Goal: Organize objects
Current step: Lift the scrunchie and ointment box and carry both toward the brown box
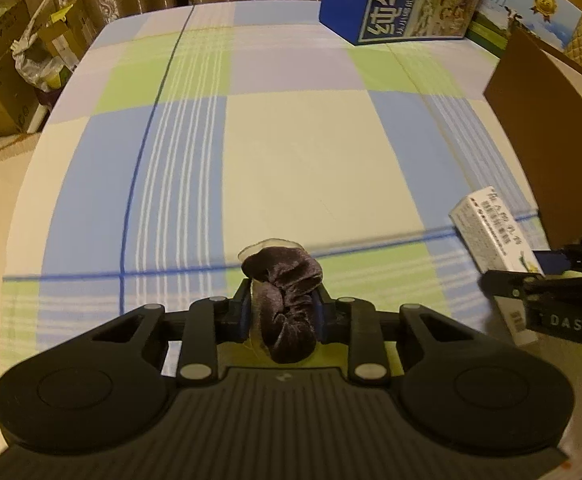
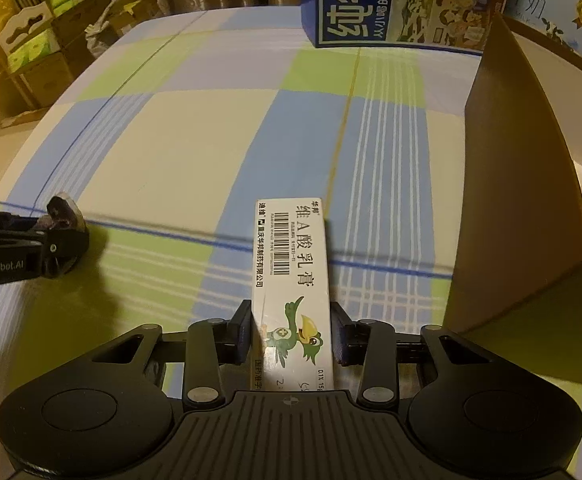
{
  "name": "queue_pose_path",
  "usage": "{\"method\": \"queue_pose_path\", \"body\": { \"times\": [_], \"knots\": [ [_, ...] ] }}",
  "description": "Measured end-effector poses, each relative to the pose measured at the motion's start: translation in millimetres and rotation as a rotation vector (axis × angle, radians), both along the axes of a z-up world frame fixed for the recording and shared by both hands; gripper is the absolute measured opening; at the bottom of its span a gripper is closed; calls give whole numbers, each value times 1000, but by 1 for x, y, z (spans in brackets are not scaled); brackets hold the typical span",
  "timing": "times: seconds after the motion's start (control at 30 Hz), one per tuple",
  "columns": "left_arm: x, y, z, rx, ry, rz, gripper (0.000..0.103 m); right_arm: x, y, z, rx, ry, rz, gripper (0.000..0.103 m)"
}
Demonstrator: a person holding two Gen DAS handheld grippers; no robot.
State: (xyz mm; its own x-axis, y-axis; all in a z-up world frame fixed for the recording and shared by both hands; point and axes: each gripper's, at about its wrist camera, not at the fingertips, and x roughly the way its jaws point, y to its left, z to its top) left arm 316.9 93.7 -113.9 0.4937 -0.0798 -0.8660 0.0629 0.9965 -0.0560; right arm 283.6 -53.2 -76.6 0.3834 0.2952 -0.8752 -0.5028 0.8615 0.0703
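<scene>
Left gripper (image 1: 282,312) is low over the bench (image 1: 291,140), pointing forward across the checked cloth, its fingers (image 1: 242,308) clamped on a dark velvet scrunchie (image 1: 287,300). The scrunchie bunches up between the pads and bulges above them, with a bit of clear plastic showing at its top and underside. It is up off the cloth, carried in the grip.

Over on the right, the right gripper (image 2: 291,328) sits level too, aimed the same way, its fingers (image 2: 243,330) squeezed against both long sides of a white ointment box (image 2: 291,276). The box sticks straight out ahead, barcode and printed Chinese text facing up, a green cartoon bird at the gripped end. Whether its far end touches the cloth, I cannot tell.

The two grippers sit side by side, a little apart: the left wrist view catches the right one at its right edge with the box angled forward, and the right wrist view catches the left one at its left edge.

Just right of the ointment box stands a brown cardboard box (image 2: 523,184), its near wall upright. At the far edge of the bench sits a blue milk carton (image 1: 395,4) with another printed carton (image 1: 527,12) beside it.
</scene>
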Motion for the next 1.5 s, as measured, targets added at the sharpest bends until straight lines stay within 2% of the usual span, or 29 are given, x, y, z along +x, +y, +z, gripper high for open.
{"method": "queue_pose_path", "body": {
  "times": [0.23,0.47,0.67,0.9,1.13,1.33,1.5],
  "knots": [
    [-36,-31,4,-71,40,-52,24,-23,-23,5,21,26,3,36],
    [-69,-75,5,-128,93,-157,24,-56,-65,11,19,67,-20,36],
    [-86,-104,4,-101,102,-228,29,-88,-104,13,-18,96,-65,36],
    [-85,-118,2,-70,106,-215,39,-95,-126,17,-9,96,-87,36],
    [-84,-124,-1,-33,94,-184,39,-89,-128,16,-6,61,-84,36],
    [-88,-126,2,-10,92,-154,30,-87,-127,15,2,50,-44,36],
    [-93,-130,6,-4,93,-141,28,-92,-135,17,30,57,-18,36]
  ]
}}
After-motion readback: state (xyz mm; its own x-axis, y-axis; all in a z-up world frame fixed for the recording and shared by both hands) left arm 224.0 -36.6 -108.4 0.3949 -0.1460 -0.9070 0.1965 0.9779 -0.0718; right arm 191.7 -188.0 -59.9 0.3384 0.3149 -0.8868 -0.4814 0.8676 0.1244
